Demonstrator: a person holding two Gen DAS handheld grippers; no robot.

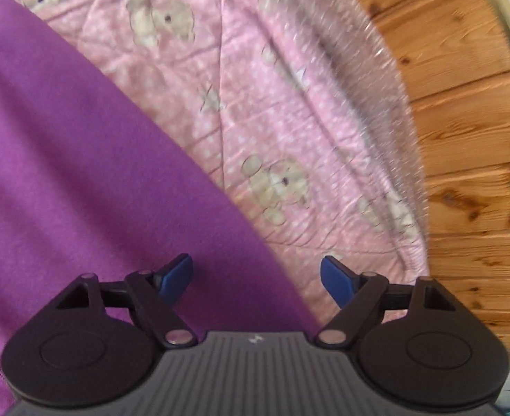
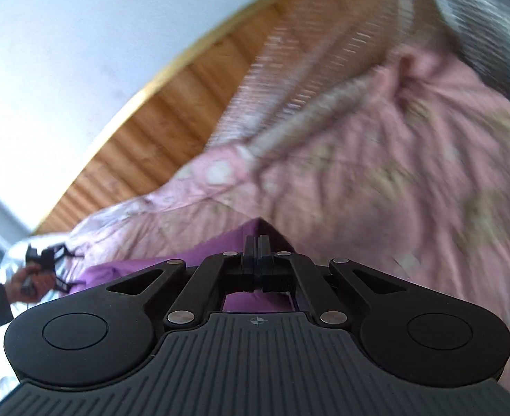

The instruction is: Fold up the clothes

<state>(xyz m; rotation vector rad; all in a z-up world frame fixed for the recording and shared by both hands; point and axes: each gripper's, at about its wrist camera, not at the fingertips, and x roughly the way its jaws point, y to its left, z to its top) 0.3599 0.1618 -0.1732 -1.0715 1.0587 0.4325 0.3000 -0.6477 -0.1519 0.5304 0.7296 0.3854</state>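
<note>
While its corner points up, purple garment (image 2: 144,270) lies flat.

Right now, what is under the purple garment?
The purple garment lies on a pink quilt printed with teddy bears, which shows past the garment's edge. What the quilt looks like beneath the garment is covered, and so is whatever lies under the quilt.

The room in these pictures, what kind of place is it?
Probably a bedroom at home: a pink teddy-bear quilt covers what looks like a bed, beside wood-panelled wall, with a purple garment spread on it.
</note>
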